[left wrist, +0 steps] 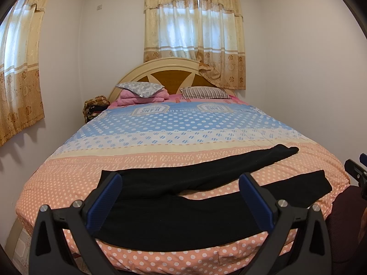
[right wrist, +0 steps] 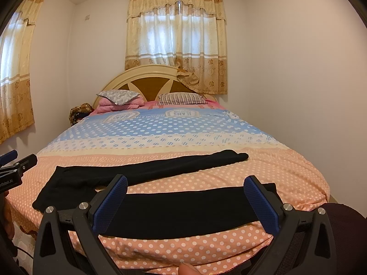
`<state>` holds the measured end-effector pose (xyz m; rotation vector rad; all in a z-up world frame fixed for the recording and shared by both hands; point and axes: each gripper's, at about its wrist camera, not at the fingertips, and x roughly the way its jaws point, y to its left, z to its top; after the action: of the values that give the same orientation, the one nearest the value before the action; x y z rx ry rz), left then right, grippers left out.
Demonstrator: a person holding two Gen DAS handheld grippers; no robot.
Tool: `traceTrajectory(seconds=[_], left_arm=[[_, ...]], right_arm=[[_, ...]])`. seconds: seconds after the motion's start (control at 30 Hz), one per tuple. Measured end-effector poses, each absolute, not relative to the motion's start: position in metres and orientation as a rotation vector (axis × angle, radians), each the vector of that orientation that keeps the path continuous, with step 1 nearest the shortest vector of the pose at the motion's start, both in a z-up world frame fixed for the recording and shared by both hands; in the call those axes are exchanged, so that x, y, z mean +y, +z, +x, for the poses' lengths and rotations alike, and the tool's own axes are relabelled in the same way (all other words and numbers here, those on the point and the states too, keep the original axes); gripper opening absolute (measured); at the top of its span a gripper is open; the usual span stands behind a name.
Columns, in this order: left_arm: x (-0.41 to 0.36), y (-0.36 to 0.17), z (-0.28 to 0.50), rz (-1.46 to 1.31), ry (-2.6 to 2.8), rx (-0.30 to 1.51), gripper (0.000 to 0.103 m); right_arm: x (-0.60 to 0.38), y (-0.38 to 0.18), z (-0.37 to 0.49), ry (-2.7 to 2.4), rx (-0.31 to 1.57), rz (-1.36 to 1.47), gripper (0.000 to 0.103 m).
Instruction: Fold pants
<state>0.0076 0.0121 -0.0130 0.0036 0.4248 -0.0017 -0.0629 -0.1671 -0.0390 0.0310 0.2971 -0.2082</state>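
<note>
One bed [left wrist: 183, 133] fills my view, dotted cover. Black pants [left wrist: 183, 215] lie flat across its near edge, waist at 9 o'clock, legs splayed toward 3 o'clock. Two pillows [right wrist: 181, 98] at 12 o'clock by the headboard. My left gripper [left wrist: 181, 197] and right gripper [right wrist: 187, 197] both gape wide, holding nothing, above the pants.

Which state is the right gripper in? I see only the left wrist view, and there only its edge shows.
Observer: The right gripper is open and holds nothing; it hovers above the near leg of the black pants.
Operator: And the waist? It is partly hidden here.
Observer: The waist lies flat on the bedspread, fully in view, with nothing touching it.
</note>
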Motion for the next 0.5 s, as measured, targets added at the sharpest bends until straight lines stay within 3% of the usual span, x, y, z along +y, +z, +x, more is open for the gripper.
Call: traceTrajectory(seconds=[0.5], left_arm=[[0.0117, -0.0131, 0.0076, 0.002, -0.001, 0.424, 0.103]], right_arm=[[-0.1682, -0.0352, -0.0660, -0.205, 0.301, 0.030, 0.102]])
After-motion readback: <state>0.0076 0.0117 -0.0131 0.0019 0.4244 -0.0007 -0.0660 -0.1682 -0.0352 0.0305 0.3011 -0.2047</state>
